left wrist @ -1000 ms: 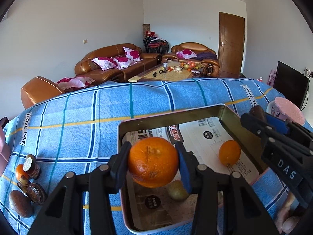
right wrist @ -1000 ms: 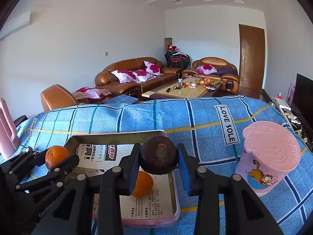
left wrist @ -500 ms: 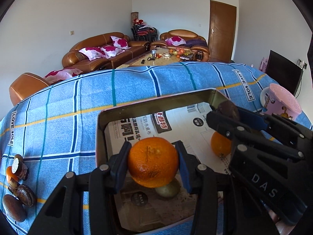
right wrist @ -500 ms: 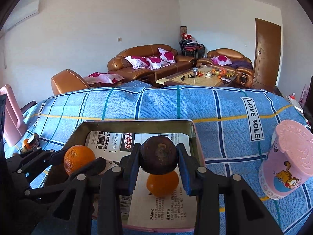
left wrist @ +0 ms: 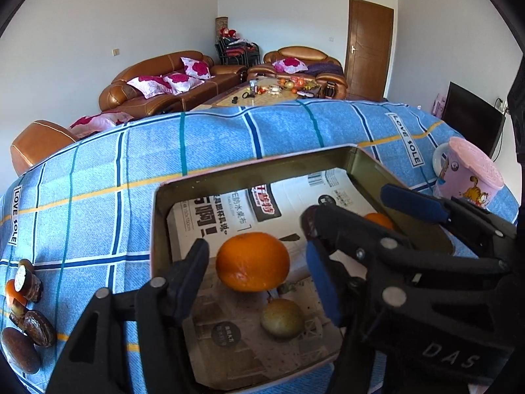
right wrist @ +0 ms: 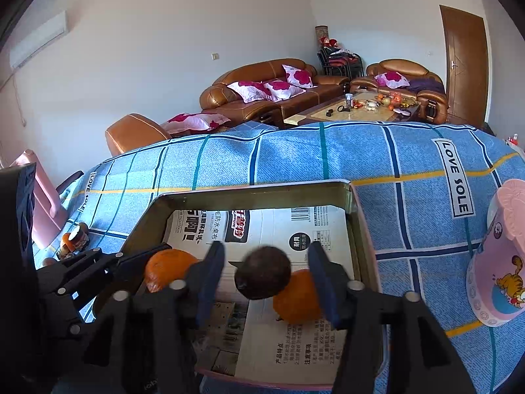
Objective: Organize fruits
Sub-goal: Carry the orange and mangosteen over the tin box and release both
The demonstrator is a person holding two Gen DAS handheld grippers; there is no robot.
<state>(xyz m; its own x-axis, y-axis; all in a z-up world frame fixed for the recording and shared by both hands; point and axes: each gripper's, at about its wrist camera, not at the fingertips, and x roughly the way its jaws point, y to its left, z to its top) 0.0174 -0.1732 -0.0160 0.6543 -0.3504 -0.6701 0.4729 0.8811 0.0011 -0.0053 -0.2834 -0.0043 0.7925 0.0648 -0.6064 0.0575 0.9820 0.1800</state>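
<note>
Left view only: greenish fruit (left wrist: 282, 318) in tray (left wrist: 157, 229) (near front).

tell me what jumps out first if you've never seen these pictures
A big orange sits between the opening left gripper jaws, no pad touching it, above the paper-lined tray. Beside it a dark round fruit sits between the right gripper jaws, also opening, over the same tray.
</note>
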